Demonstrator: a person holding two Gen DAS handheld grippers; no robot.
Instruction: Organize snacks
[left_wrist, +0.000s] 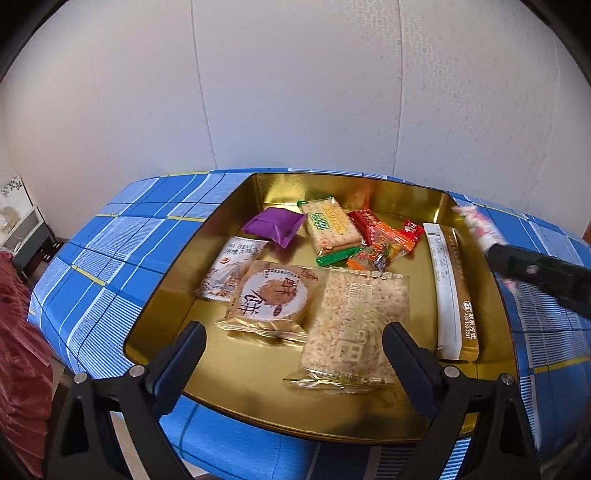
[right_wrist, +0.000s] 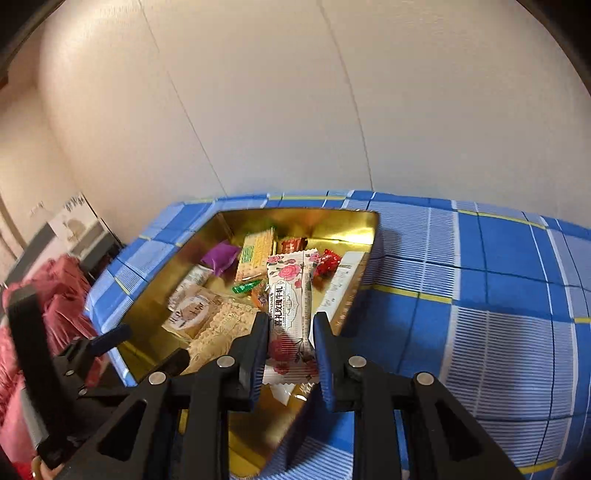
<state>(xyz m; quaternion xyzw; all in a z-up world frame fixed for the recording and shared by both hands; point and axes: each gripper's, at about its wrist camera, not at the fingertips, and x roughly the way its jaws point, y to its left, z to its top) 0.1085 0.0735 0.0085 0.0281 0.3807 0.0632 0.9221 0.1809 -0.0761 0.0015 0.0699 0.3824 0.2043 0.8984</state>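
Nearest to the left wrist camera, the left gripper (left_wrist: 293, 341) hangs over the near end of the gold tray (left_wrist: 373, 184), its two fingers spread wide with nothing between them. Inside this one tray, from left to right, I count one white packet (left_wrist: 231, 271), one purple pouch (left_wrist: 275, 226), one round-cake pack (left_wrist: 269, 301), one cracker pack with green ends (left_wrist: 332, 229), one puffed-rice bag (left_wrist: 356, 325), some small red and orange candies (left_wrist: 388, 236) lying together so that the number is not clear, and one long white and gold box (left_wrist: 448, 291) against the right wall. One blue checked cloth (left_wrist: 122, 236) lies under the tray. At the right, the right gripper (right_wrist: 290, 321) pinches one rose-printed snack bar (right_wrist: 290, 306) between its two fingers, held in the air above the right side of the tray.
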